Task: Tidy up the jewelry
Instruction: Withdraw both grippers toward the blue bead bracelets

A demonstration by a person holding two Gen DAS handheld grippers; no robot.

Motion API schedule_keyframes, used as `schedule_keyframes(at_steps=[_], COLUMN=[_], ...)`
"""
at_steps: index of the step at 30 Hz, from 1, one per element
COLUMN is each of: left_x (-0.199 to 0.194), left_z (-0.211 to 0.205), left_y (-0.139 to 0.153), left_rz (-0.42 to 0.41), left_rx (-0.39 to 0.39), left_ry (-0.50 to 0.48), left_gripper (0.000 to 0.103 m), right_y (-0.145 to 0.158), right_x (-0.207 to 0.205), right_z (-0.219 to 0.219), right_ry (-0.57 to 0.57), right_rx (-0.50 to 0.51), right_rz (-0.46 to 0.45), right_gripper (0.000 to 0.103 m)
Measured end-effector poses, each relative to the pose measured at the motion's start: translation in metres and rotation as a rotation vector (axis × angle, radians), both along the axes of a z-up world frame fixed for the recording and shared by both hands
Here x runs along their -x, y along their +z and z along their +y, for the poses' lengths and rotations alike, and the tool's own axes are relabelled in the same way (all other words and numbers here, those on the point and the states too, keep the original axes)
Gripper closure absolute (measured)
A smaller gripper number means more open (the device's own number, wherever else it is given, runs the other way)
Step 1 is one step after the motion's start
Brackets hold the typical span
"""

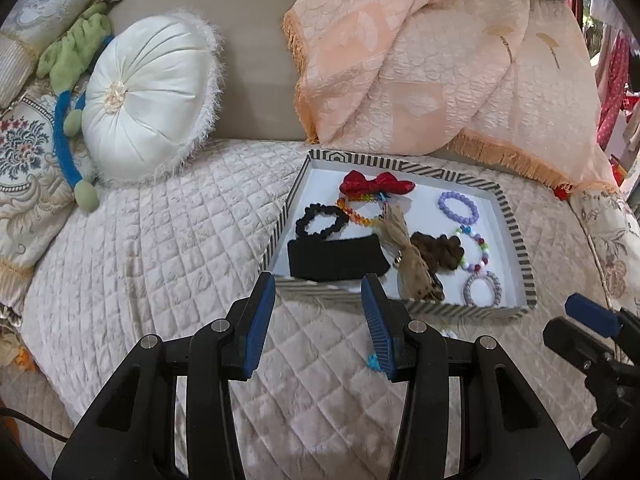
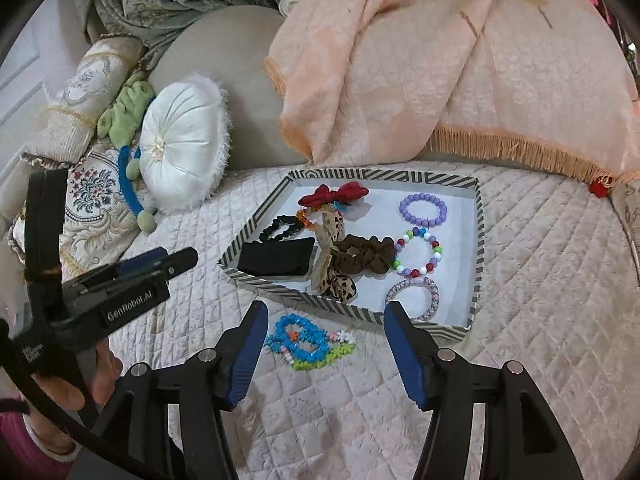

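Note:
A striped tray [image 2: 478, 240] [image 1: 516, 220] on the quilted bed holds a red bow [image 2: 334, 194], a black scrunchie [image 2: 280, 226], a black band [image 2: 276, 260], a brown scrunchie [image 2: 366, 256], a purple bead bracelet [image 2: 423, 205], a multicolour bead bracelet [image 2: 418, 254] and a spiral hair tie [image 2: 412, 298]. A blue and green bead bracelet pile [image 2: 306, 344] lies on the quilt just in front of the tray. My right gripper [image 2: 326, 354] is open, with its jaws either side of that pile. My left gripper [image 1: 318, 322] is open and empty before the tray's near edge.
A round white cushion [image 1: 148, 96] and a green and blue plush toy [image 1: 72, 128] lie at the left. A peach fringed throw [image 1: 440, 60] drapes behind the tray. Patterned pillows [image 1: 24, 152] sit at the far left.

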State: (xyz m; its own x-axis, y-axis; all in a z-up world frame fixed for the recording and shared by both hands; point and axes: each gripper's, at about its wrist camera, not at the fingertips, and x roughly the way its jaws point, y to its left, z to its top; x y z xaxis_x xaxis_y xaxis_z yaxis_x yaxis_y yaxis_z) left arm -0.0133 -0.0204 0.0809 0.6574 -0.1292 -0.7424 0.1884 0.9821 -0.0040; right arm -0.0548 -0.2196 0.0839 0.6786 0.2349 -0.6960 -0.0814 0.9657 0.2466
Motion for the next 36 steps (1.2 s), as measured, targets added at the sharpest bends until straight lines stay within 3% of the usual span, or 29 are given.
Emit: schedule_keyframes(at_steps=[22, 29, 36], left_x=[0.047, 0.041, 0.021], left_z=[-0.001, 0.008, 0.014], left_y=[0.002, -0.012, -0.045], left_rz=[-0.009, 0.087, 0.227], left_rx=[-0.01, 0.045, 0.104], left_ry=[-0.015, -0.03, -0.038], left_gripper=[0.059, 0.059, 0.059], right_y=[0.003, -0.012, -0.049], right_x=[0.044, 0.043, 0.029], right_z=[0.007, 0.005, 0.002], right_ry=[0.019, 0.02, 0.021], right_rx=[0.014, 0.023, 0.02], right_rz=[-0.015, 0.022, 0.107], right_gripper=[0.042, 0.042, 0.042])
